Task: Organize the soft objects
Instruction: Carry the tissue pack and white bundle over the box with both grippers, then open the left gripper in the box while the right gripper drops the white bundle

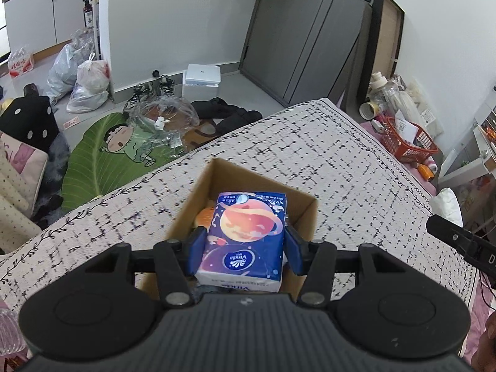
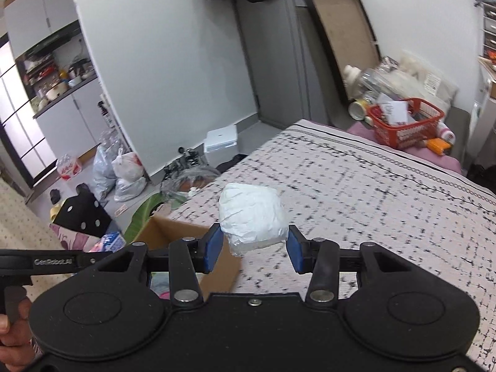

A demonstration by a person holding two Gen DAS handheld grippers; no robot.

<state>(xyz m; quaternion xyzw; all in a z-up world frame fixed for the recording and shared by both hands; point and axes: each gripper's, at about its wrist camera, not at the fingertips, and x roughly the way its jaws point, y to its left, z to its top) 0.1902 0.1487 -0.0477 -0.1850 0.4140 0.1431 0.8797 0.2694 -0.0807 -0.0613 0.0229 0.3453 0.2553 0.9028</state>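
Note:
My left gripper (image 1: 245, 249) is shut on a blue Vinda tissue pack (image 1: 246, 235) with a planet print and holds it over an open cardboard box (image 1: 217, 173) on the bed. An orange soft object (image 1: 204, 215) lies inside the box, mostly hidden under the pack. My right gripper (image 2: 254, 249) is shut on a crumpled white soft packet (image 2: 251, 214) and holds it above the bed, right of the box (image 2: 164, 232). The tissue pack (image 2: 111, 240) and the left gripper's side show at the left in the right wrist view.
The bed has a white cover with black flecks (image 1: 325, 142). A red basket (image 2: 406, 124) with papers and bottles sits on a pink surface beyond the bed. The floor to the left holds plastic bags (image 1: 90, 83), a green leaf mat (image 1: 102, 155) and a white foam box (image 1: 201, 80).

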